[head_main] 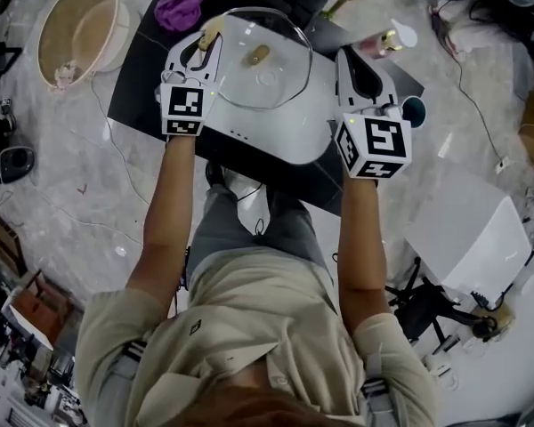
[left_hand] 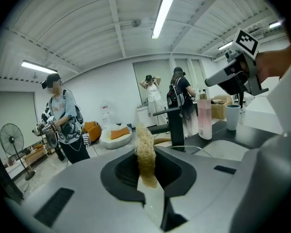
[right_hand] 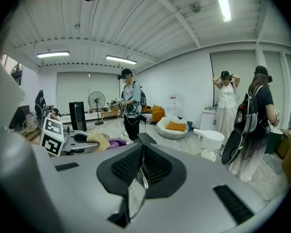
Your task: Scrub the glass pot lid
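The glass pot lid (head_main: pixel 276 83), round with a metal rim and a tan knob (head_main: pixel 257 55), is over the black table (head_main: pixel 151 78) between my two grippers. My left gripper (head_main: pixel 210 37) is at the lid's far left edge, shut on a tan loofah scrubber (left_hand: pixel 146 152) that sticks up out of its jaws. My right gripper (head_main: pixel 345 58) is at the lid's right side. In the right gripper view (right_hand: pixel 138 178), the lid's rim (right_hand: pixel 135 195) is clamped edge-on between the jaws. The scrubber (head_main: pixel 211 31) is at the lid's rim; I cannot tell whether they touch.
A beige basin (head_main: pixel 78 29) stands on the floor at left. A purple cloth (head_main: pixel 180 3) lies on the table's far left. A pink bottle (head_main: pixel 381 43) and a teal cup (head_main: pixel 416 111) stand at right. A white board (head_main: pixel 467 229) lies lower right. Several people stand in the room.
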The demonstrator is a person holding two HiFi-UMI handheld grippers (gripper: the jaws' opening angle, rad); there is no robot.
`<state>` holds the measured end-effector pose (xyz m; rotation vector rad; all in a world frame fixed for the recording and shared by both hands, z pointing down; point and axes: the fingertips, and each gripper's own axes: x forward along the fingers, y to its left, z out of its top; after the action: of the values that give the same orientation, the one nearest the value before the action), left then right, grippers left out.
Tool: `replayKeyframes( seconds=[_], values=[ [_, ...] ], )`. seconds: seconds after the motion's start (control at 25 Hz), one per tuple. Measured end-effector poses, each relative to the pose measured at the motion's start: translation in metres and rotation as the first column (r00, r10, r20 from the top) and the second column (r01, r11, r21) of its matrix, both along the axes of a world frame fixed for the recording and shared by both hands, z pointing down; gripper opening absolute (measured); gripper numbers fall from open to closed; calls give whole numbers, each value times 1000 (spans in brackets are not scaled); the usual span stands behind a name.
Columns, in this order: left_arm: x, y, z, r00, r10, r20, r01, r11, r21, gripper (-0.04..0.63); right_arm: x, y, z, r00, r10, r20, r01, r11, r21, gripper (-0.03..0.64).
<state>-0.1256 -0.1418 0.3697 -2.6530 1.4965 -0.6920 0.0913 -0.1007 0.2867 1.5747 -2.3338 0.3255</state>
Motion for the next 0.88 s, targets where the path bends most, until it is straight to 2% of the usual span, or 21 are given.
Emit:
replayKeyframes(
  seconds=[0.4, 0.72, 0.88],
  values=[
    [17, -30, 60, 999, -11, 47, 14, 999, -50, 55, 19, -2, 49, 1000, 27, 7, -26, 998, -59, 28],
    [34, -40, 89, 998, 18, 65, -12, 996, -90, 55, 31, 0, 68, 999, 47, 12, -46, 995, -89, 28],
    [61, -40, 102, 997, 64, 47, -57, 991, -124, 55, 38, -1, 73, 998, 56, 11, -54, 993, -101, 28]
  ],
)
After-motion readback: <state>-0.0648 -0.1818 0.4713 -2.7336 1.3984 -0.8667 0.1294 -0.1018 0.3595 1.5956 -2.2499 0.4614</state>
